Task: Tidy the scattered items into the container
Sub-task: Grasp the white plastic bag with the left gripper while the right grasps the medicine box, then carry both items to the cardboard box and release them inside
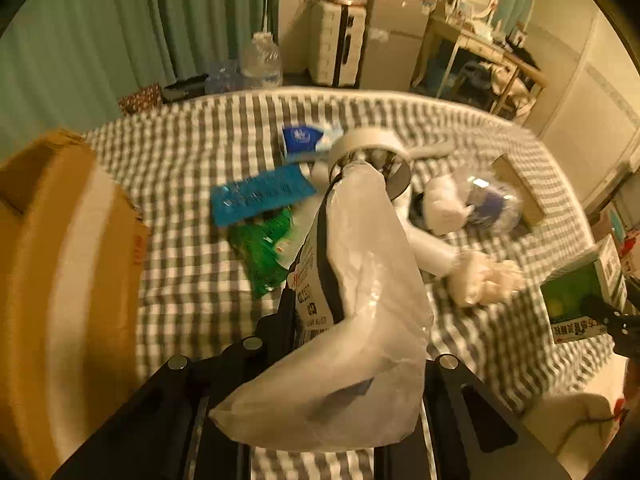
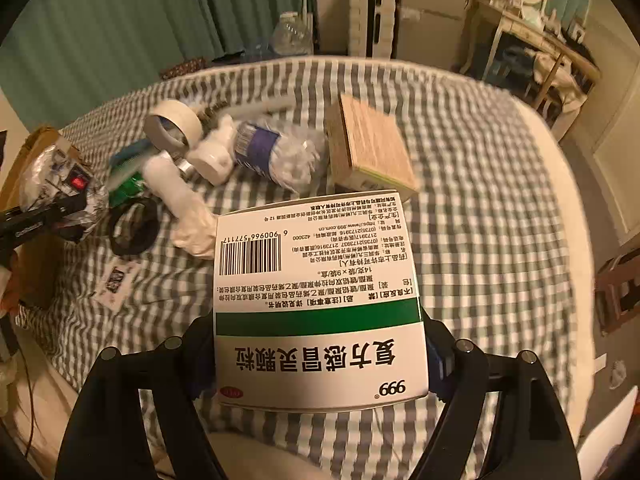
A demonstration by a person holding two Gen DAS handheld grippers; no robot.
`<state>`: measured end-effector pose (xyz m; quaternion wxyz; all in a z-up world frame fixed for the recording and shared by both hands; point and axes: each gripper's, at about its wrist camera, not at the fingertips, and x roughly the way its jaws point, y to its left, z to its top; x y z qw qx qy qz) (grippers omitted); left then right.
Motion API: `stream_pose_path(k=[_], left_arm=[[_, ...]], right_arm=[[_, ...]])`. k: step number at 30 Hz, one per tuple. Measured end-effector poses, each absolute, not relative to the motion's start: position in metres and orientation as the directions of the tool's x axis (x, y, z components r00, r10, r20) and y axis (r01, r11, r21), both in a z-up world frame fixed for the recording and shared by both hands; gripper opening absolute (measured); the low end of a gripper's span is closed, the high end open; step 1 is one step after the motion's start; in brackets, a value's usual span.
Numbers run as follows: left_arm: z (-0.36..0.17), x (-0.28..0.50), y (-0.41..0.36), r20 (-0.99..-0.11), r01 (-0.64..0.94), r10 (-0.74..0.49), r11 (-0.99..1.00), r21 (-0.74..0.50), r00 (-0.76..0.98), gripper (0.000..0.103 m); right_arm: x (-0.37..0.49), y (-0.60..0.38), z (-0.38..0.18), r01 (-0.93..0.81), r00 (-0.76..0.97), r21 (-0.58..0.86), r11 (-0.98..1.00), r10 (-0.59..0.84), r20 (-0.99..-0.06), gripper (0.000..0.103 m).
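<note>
My left gripper [image 1: 352,320] is shut on a white plastic pouch [image 1: 360,304] with a barcode label, held above the checked bedspread. The open cardboard box [image 1: 60,264] stands to its left. My right gripper [image 2: 320,352] is shut on a white and green medicine box [image 2: 320,300], which also shows in the left wrist view [image 1: 584,292]. Scattered on the bed lie a tape roll [image 2: 174,124], a clear bag of cotton [image 2: 280,152], a white bottle [image 2: 212,156], a wooden block [image 2: 368,148], a blue packet [image 1: 260,196] and a green packet [image 1: 264,248].
A black ring [image 2: 134,226] and a small card [image 2: 116,282] lie near the bed's left edge. Beyond the bed stand a water jug [image 1: 260,64], a white suitcase [image 1: 340,48] and a cluttered desk [image 1: 480,60]. Green curtains hang behind.
</note>
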<state>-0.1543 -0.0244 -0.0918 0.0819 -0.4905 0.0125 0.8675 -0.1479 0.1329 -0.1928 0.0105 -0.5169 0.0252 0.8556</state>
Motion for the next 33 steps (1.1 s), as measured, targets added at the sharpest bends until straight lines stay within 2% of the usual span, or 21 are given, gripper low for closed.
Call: stream_pose_path(k=[8,13,18,25,29,33], left_arm=[[-0.012,-0.11,-0.066,-0.771,-0.165,0.196,-0.979,-0.119,-0.606,0.017],[0.04,-0.088,-0.1,-0.728,-0.168,0.166,-0.983,-0.07,-0.666,0.017],[0.083,-0.065,-0.153,-0.679,-0.137,0.115,-0.99,-0.022,-0.725,0.017],[0.082,-0.072,-0.23,-0.691,-0.002,0.004,-1.0,-0.003,-0.723,0.017],[0.06,-0.081,-0.25,-0.698,0.013,-0.007,-1.0,-0.003,-0.716,0.017],[0.024,-0.105,-0.272,-0.736,0.026,0.002,-0.999,-0.026,-0.677,0.017]], right_arm=[[-0.106,0.087,-0.114,0.018,-0.578,-0.047,-0.999,0.028,-0.816,0.079],[-0.081,0.047,-0.063,0.085,-0.652,-0.033,-0.996,-0.031,-0.758,0.079],[-0.066,-0.023,-0.013,0.227,-0.71,-0.017,-0.974,-0.153,-0.687,0.079],[-0.092,-0.128,0.011,0.387,-0.686,0.078,-0.919,-0.344,-0.641,0.079],[-0.127,-0.184,-0.007,0.447,-0.601,0.177,-0.877,-0.441,-0.667,0.079],[-0.163,-0.234,-0.037,0.465,-0.527,0.217,-0.858,-0.466,-0.711,0.079]])
